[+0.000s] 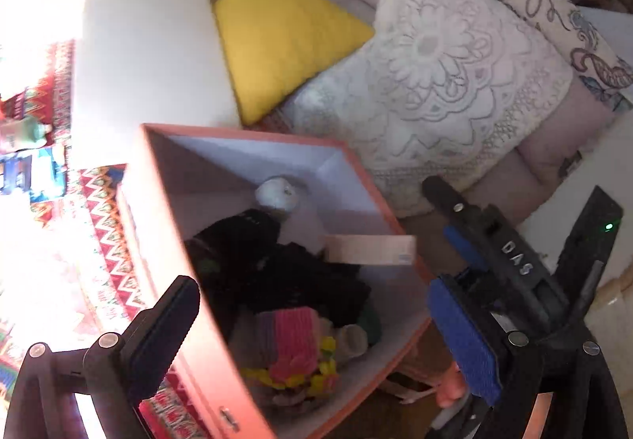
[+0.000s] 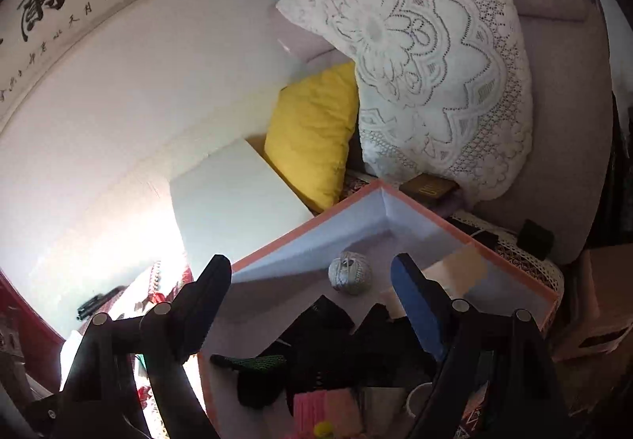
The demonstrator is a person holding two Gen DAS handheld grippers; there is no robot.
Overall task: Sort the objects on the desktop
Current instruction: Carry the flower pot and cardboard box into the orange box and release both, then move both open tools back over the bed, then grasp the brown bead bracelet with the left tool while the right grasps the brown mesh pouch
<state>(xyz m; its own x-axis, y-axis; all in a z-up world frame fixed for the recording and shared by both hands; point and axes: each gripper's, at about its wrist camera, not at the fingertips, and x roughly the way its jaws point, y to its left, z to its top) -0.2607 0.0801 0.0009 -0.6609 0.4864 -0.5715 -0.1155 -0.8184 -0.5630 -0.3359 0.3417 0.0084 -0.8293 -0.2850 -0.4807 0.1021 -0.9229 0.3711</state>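
A pink-rimmed box (image 1: 253,138) with a white inside holds a pale ball (image 1: 277,193), black cloth (image 1: 285,272), a pink knitted piece (image 1: 292,340) and yellow bits (image 1: 324,367). A pale flat block (image 1: 372,249) shows blurred at the box's right rim. My left gripper (image 1: 312,286) hangs open over the box's contents with nothing between its fingers. In the right wrist view my right gripper (image 2: 310,265) is open above the same box (image 2: 455,225), near the ball (image 2: 350,274) and black cloth (image 2: 336,340). The blurred pale block (image 2: 459,268) lies just right of its blue finger (image 2: 415,308).
A yellow cushion (image 1: 285,39), a lace pillow (image 1: 455,75) and a white block (image 1: 142,43) stand behind the box on a sofa. A zigzag-patterned cloth (image 1: 107,225) lies left. A brown book (image 2: 427,187), a small black box (image 2: 536,237) and a cardboard box (image 2: 601,304) sit right.
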